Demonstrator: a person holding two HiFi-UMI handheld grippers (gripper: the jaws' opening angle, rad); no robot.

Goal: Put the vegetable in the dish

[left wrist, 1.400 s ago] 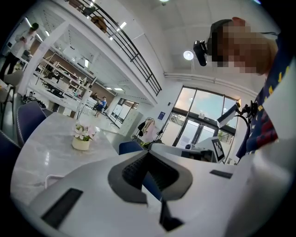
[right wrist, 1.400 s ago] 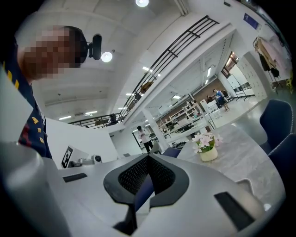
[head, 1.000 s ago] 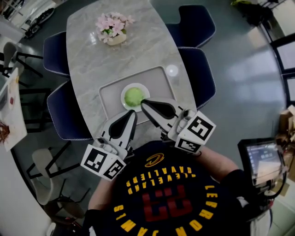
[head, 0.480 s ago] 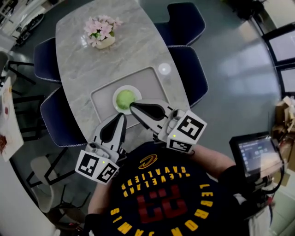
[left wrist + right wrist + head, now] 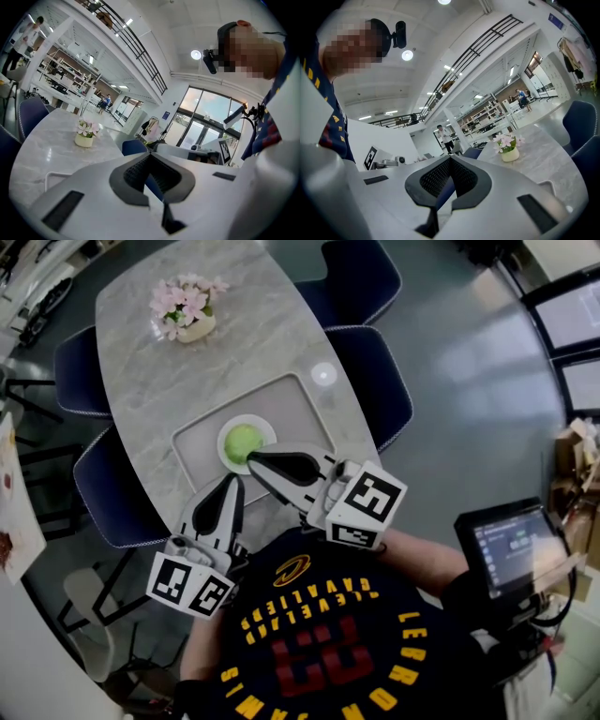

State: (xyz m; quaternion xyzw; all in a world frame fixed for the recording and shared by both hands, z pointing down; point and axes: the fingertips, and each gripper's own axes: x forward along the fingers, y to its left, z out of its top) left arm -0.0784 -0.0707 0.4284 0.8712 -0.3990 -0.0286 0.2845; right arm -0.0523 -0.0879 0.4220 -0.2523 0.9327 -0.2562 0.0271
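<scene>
A round, pale green vegetable (image 5: 243, 440) sits in a small white dish (image 5: 223, 448), filling most of it. The dish stands near the front edge of a grey rectangular tray (image 5: 300, 404) on a marbled grey worktop (image 5: 234, 343). My right tool (image 5: 251, 458) points at the dish, and from the head view its tip overlaps the dish's near rim; whether it touches, I cannot tell. Its jaws are pressed together with nothing between them. My left tool (image 5: 234, 481) is just beside it, nearer my chest, over the worktop's near edge, jaws likewise closed and empty. Past the tray lies a small white disc (image 5: 324, 373), and at the far end stands a pot of pink flowers (image 5: 185, 313). Dark blue chairs (image 5: 375, 381) line both long sides.
</scene>
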